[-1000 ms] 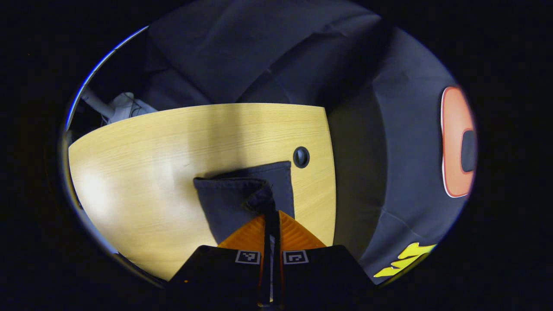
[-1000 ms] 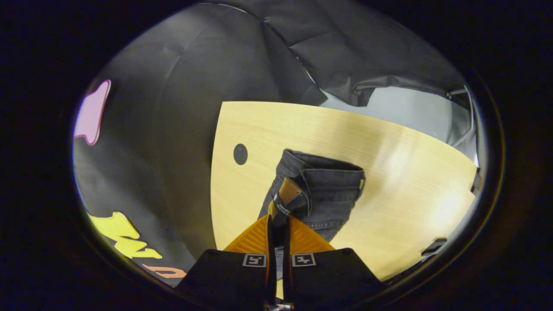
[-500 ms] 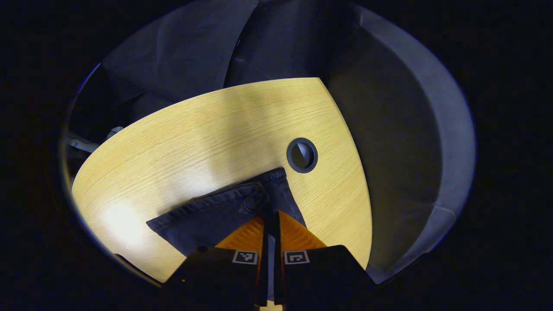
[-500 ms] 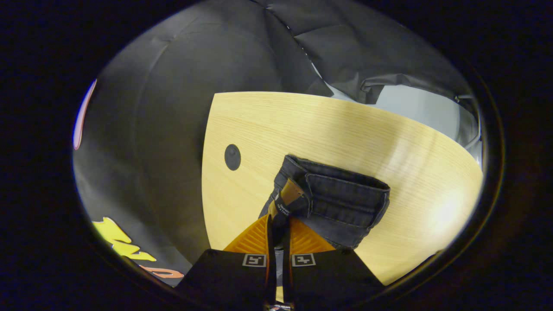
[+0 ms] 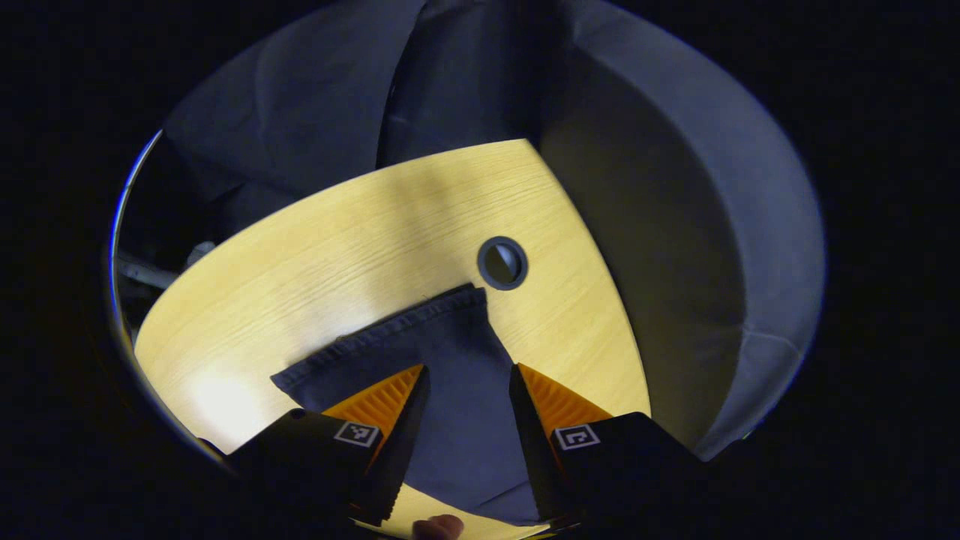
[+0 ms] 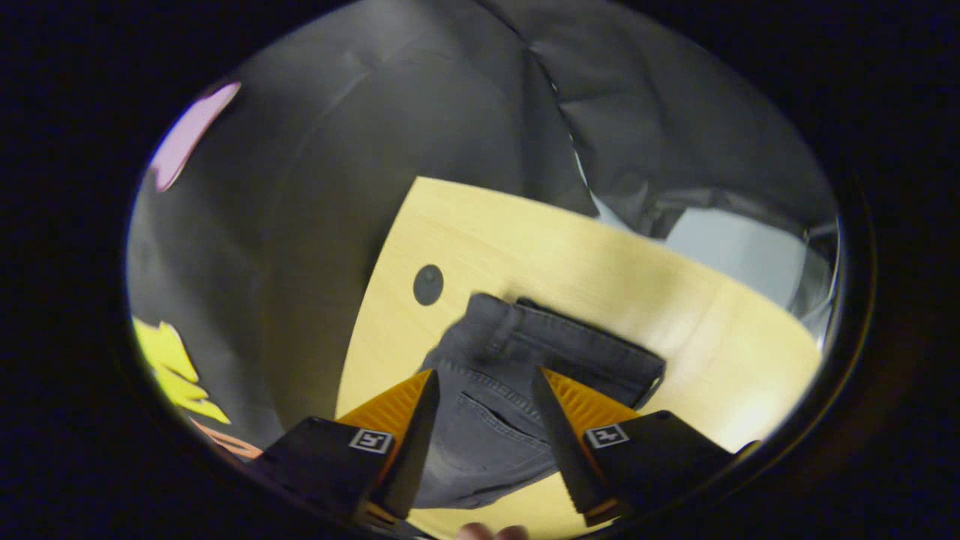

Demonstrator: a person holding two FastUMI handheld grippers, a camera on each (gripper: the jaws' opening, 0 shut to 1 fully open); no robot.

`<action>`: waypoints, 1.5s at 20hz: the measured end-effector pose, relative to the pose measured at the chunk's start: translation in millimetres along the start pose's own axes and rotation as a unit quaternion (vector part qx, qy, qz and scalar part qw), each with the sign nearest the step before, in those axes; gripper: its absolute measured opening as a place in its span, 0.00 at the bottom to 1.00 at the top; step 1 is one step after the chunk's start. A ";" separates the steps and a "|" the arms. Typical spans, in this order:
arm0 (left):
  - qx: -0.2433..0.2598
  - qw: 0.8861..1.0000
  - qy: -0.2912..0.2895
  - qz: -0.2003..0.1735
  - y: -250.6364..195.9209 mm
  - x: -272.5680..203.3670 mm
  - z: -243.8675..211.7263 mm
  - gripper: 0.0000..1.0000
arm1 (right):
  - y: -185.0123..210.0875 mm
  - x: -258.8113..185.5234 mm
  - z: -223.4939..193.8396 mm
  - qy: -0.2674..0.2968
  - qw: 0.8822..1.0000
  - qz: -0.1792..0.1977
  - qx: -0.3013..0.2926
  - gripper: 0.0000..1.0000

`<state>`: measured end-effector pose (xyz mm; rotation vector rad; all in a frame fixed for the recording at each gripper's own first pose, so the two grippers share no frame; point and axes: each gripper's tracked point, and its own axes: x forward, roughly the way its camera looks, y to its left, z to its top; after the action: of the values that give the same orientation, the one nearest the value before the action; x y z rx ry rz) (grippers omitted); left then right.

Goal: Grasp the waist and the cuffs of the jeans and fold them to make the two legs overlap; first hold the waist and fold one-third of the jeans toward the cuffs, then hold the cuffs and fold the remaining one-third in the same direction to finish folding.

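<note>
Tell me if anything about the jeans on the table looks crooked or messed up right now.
Nothing stands out. The jeans lie flat on the wooden table, cuff end smooth beside the cable hole. Both the left gripper and right gripper are open above the denim.

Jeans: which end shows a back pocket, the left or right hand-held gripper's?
The right hand-held gripper's: jeans show waistband and pocket there; the left's frames plain hem.

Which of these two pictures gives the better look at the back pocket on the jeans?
The right gripper view: the back pocket and its stitching lie between the open right claw. The left gripper view shows plain hemmed denim of the jeans, no pocket.
</note>
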<state>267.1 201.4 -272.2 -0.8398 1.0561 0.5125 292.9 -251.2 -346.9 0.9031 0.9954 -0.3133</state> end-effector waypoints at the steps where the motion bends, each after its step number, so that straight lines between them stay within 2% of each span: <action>1: 0.043 0.999 -0.017 -0.005 -6.2 -16.2 -0.1 0.84 | -2.1 -13.0 3.1 -0.025 0.999 -0.007 -0.047 0.82; 2: 0.084 0.996 -0.039 -0.016 -14.4 -37.1 -0.8 0.71 | -1.8 -28.0 5.0 -0.045 0.995 -0.009 -0.089 0.94; 4: 0.158 0.982 -0.081 -0.066 -42.9 -82.1 -14.3 0.71 | 7.2 -55.9 -5.4 -0.080 0.985 0.000 -0.156 0.96; 5: 0.194 0.973 -0.101 -0.080 -52.7 -104.9 -24.4 0.71 | 7.7 -70.7 -13.5 -0.094 0.979 0.006 -0.179 0.89; 8: 0.264 0.940 -0.177 -0.121 -75.7 -169.8 -59.6 0.72 | 1.0 -108.3 -42.2 -0.134 0.963 0.015 -0.235 0.92; 9: 0.285 0.927 -0.200 -0.142 -78.5 -183.9 -74.2 0.72 | -3.6 -120.1 -55.1 -0.142 0.957 0.017 -0.253 0.97; 10: 0.303 0.912 -0.227 -0.158 -80.7 -207.9 -89.2 0.81 | -7.1 -130.9 -65.7 -0.150 0.951 0.021 -0.268 0.92; 11: 0.316 0.902 -0.247 -0.162 -81.6 -217.5 -102.0 0.91 | -11.7 -138.4 -77.7 -0.156 0.948 0.026 -0.278 0.92; 12: 0.322 0.895 -0.263 -0.161 -77.3 -233.7 -115.5 1.00 | -17.8 -142.4 -87.4 -0.160 0.946 0.029 -0.282 0.98; 15: 0.324 0.882 -0.297 -0.171 -63.5 -266.6 -159.3 0.99 | -41.6 -158.2 -102.8 -0.174 0.946 0.032 -0.271 1.00; 17: 0.323 0.880 -0.301 -0.175 -53.7 -273.5 -192.7 0.99 | -53.6 -159.4 -105.0 -0.173 0.949 0.029 -0.260 0.98; 18: 0.324 0.879 -0.300 -0.180 -52.6 -276.5 -209.4 0.99 | -58.5 -154.8 -103.2 -0.170 0.952 0.027 -0.254 0.93; 20: 0.328 0.878 -0.301 -0.174 -47.2 -279.0 -232.2 0.99 | -70.3 -141.3 -94.8 -0.167 0.957 0.024 -0.235 0.93; 21: 0.326 0.881 -0.296 -0.172 -45.2 -276.7 -241.1 0.99 | -78.2 -134.1 -92.4 -0.162 0.961 0.021 -0.225 0.98; 22: 0.324 0.886 -0.287 -0.169 -42.4 -273.4 -250.2 0.99 | -84.2 -121.2 -90.2 -0.153 0.965 0.020 -0.213 0.98; 23: 0.322 0.890 -0.278 -0.162 -37.9 -271.1 -257.3 0.99 | -89.1 -110.5 -88.4 -0.145 0.969 0.023 -0.200 0.93; 24: 0.319 0.895 -0.272 -0.153 -33.0 -268.2 -263.0 0.99 | -94.4 -96.2 -83.7 -0.137 0.972 0.022 -0.188 0.94; 25: 0.317 0.898 -0.268 -0.144 -29.4 -266.5 -267.4 0.99 | -99.5 -79.2 -74.7 -0.134 0.974 0.015 -0.182 0.93; 26: 0.318 0.901 -0.263 -0.134 -24.2 -265.2 -271.4 0.99 | -104.8 -62.8 -66.2 -0.135 0.974 0.007 -0.180 0.99; 30: 0.328 0.904 -0.254 -0.101 -14.9 -263.0 -275.2 0.99 | -110.3 -13.0 -33.7 -0.145 0.974 -0.009 -0.173 0.98</action>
<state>16.6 -23.6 -93.9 -0.1844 0.5781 0.1534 199.3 -294.6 -400.2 0.5128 0.7565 -0.2672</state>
